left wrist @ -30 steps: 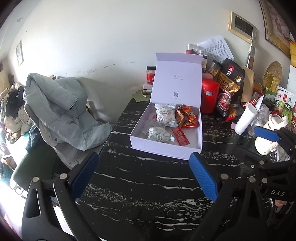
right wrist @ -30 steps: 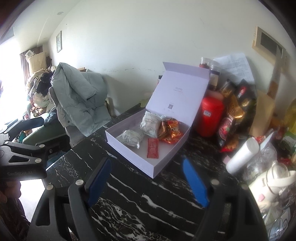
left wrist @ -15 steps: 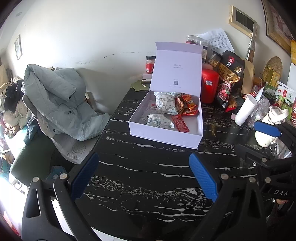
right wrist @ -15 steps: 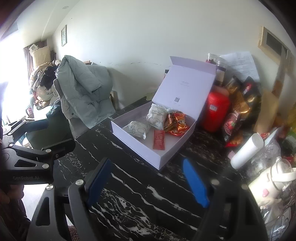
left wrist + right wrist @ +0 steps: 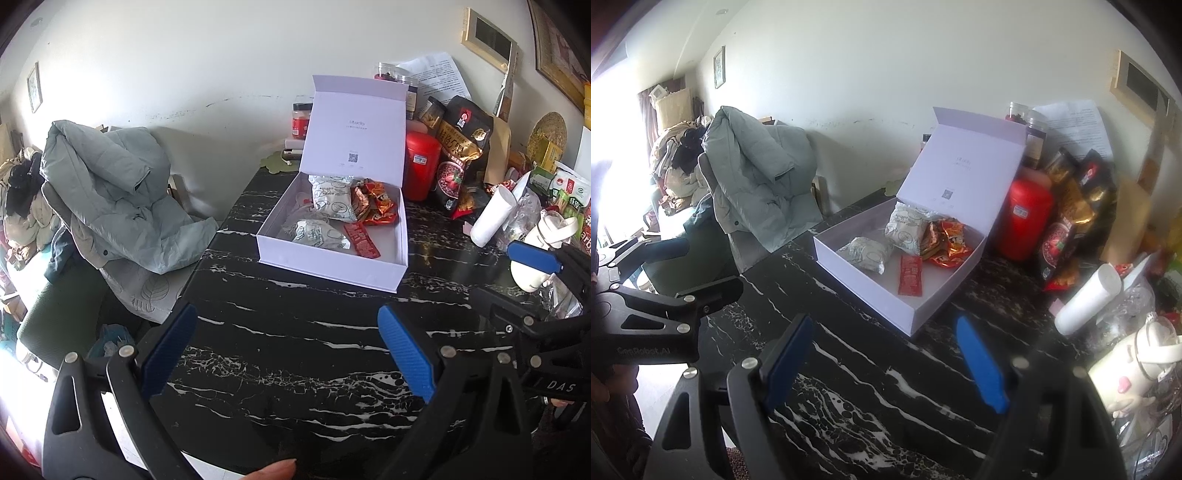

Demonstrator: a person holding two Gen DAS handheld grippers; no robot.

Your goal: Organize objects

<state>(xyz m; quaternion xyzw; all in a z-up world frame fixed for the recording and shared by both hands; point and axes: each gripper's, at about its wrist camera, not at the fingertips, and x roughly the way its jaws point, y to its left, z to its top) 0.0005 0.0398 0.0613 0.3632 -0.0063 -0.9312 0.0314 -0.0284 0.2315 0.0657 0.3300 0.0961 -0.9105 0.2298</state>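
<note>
A red canister (image 5: pixel 422 164) and snack bags (image 5: pixel 460 155) crowd the open white box (image 5: pixel 332 260).

Each black hand-held gripper (image 5: pixel 284 350) has blue pads and silver screws.

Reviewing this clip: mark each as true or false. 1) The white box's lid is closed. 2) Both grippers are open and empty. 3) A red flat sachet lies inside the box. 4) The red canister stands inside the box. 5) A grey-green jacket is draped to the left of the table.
1) False. The white box has its lid standing open.
2) True. The left gripper and the right gripper both stand open over the dark marble table, nothing between the fingers.
3) True. The red sachet lies on the box floor beside the silver packets.
4) False. The red canister stands on the table beside the box.
5) True. The jacket is heaped there.
</note>
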